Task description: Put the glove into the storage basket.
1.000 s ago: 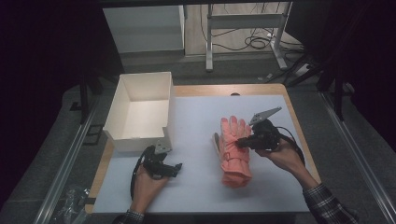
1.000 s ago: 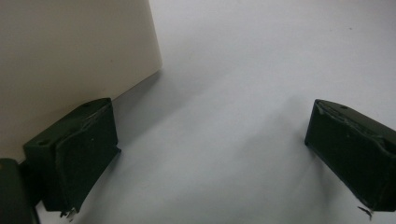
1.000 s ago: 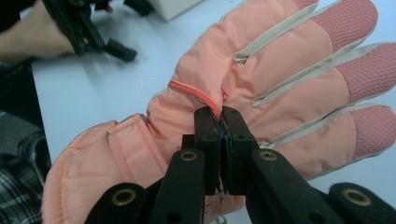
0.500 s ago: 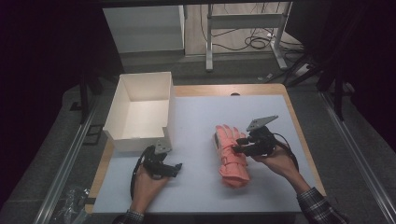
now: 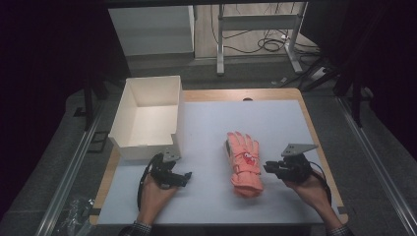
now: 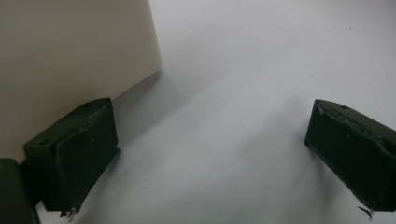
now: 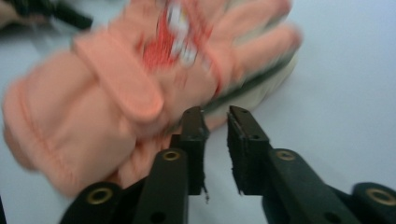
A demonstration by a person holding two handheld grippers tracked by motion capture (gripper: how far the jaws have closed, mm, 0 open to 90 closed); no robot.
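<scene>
Orange glove [image 5: 244, 162] lies just left of right gripper [image 5: 269, 168], seemingly untouched

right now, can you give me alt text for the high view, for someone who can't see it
An orange glove lies flat on a white table, fingers pointing away from the person. The right gripper is beside the glove's right edge near the cuff, its jaws just closing with nothing seen between them. The left gripper rests on the table in front of an empty white box.
</scene>
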